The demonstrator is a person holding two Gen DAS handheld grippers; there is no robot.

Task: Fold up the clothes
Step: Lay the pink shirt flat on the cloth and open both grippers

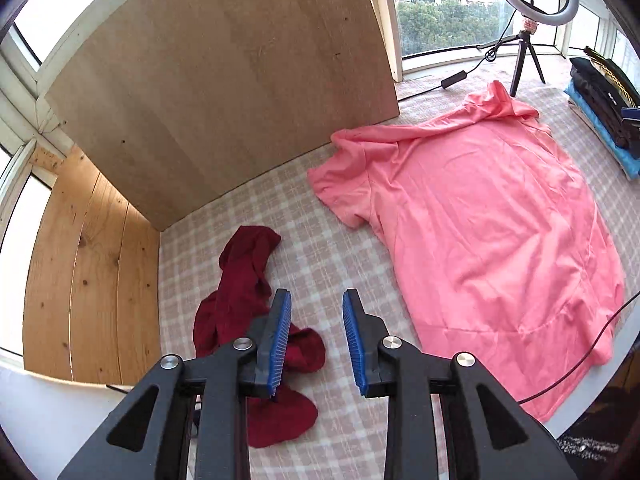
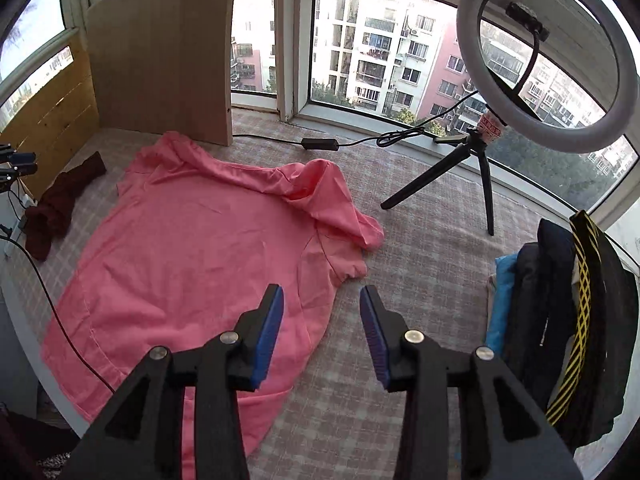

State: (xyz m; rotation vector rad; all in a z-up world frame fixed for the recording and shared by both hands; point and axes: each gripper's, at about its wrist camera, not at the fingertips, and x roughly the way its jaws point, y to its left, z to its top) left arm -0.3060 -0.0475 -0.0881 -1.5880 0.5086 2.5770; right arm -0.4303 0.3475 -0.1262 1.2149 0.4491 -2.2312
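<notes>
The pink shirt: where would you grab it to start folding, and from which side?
Probably the short sleeve of the pink shirt nearest the right claw. It juts out past the body as a free flap on the checked cloth, so the open claw can come from the right and pinch its edge.
</notes>
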